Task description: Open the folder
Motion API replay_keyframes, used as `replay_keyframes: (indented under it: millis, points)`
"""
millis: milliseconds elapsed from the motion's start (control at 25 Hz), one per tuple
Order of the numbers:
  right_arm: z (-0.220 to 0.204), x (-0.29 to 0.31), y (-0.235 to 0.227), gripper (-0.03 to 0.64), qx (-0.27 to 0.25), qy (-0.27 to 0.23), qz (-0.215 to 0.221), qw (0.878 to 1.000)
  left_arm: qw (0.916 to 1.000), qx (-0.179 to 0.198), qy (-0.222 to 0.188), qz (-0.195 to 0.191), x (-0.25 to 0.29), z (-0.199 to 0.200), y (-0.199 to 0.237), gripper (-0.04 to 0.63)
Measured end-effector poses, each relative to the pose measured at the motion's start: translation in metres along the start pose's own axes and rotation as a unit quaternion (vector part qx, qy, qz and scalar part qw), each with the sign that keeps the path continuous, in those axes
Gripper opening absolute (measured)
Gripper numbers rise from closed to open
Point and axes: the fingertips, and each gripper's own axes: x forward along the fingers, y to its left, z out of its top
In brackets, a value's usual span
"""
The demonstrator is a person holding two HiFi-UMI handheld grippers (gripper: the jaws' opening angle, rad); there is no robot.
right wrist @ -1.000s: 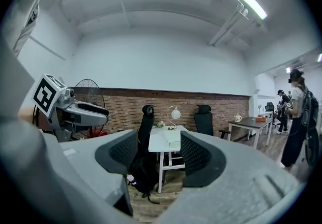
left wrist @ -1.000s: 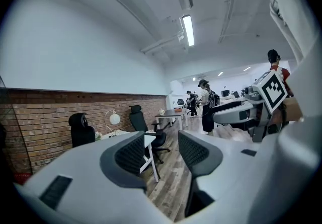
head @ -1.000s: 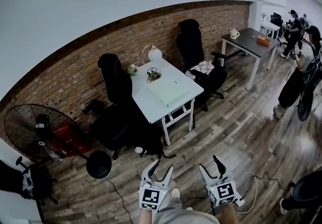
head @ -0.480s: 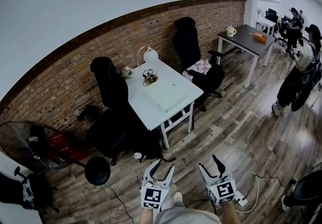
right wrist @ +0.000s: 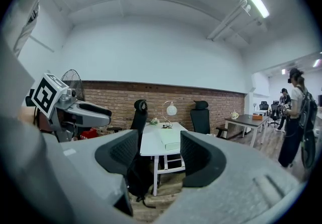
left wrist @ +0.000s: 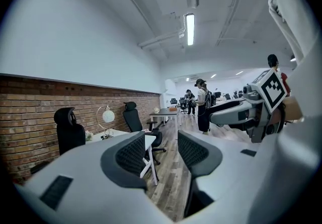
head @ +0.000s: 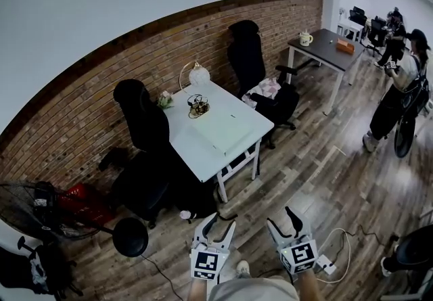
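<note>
We are holding the left gripper (head: 218,226) and the right gripper (head: 284,222) side by side, low over the wood floor (head: 304,171), both pointing forward. The left gripper's jaws are standing moderately apart with nothing between them; floor and a table leg are showing through the gap. The right gripper's jaws are likewise standing apart and gripping nothing.

The folder (head: 221,132), pale green, is lying flat on the white table (head: 193,151), well ahead of both grippers and touching neither. In the right gripper view it is showing straight beyond the jaw gap.

A globe lamp (head: 198,75) is standing at the table's far end, beyond the folder. A black chair (head: 145,117) is standing ahead and left of the grippers, and a second chair (head: 247,56) is standing beyond the table's right side. A person (head: 399,90) is standing well off to the right of the right gripper.
</note>
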Motion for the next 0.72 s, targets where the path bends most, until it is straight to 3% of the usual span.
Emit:
replay_keyframes:
  millis: [720]
  points:
    - [0.007, 0.040, -0.011, 0.264, -0.008, 0.006, -0.034, 0.999, 0.9995, 0.006, -0.007, -0.030, 0.041, 0.003, 0.037, 0.195]
